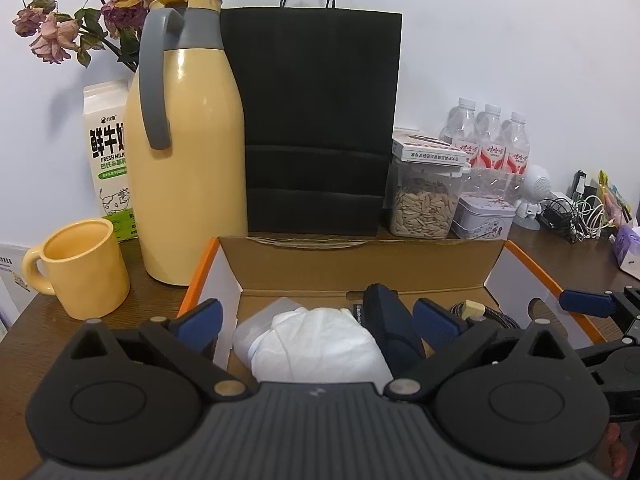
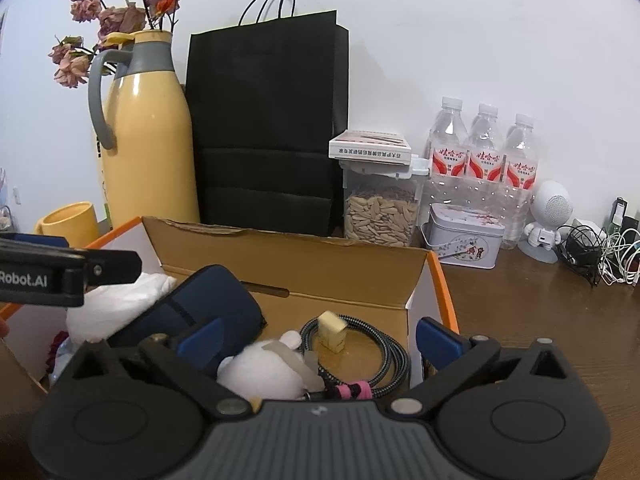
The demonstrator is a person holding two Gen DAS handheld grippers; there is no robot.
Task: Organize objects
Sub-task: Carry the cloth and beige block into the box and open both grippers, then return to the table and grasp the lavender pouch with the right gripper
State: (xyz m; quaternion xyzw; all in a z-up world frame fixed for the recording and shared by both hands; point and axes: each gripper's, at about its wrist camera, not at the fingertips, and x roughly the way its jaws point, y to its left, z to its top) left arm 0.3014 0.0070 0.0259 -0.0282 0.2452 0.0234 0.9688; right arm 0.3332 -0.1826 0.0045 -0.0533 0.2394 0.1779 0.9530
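Your left gripper (image 1: 316,322) hangs over the near edge of the box (image 1: 360,264), jaws spread wide and holding nothing. Between its blue pads lies a white cloth bundle (image 1: 320,340), soft and crumpled, with a dark blue pouch (image 1: 390,320) leaning against its right side.

Your right gripper (image 2: 320,340) hovers over the right half of the same box, jaws also wide apart and empty. Below it sits a white plush toy (image 2: 264,368), beside a coiled braided cable (image 2: 372,348) tied with a pink band (image 2: 356,392). A small yellow block (image 2: 332,330) rests inside the coil.

These things look light. The cloth and plush will squash, so pinch them through the middle and expect sagging. The cable is springy; grip it at the band, where the loops are bound. The pouch seems firmer; take it across its narrow side.

Beyond the box stand a yellow flask (image 1: 188,160) and a black bag (image 1: 316,120). A mug (image 1: 80,268) sits to the left. To the right are a seed jar (image 1: 424,204), a tin (image 1: 484,216) and water bottles (image 1: 488,140). All rest on a brown table (image 2: 520,300).
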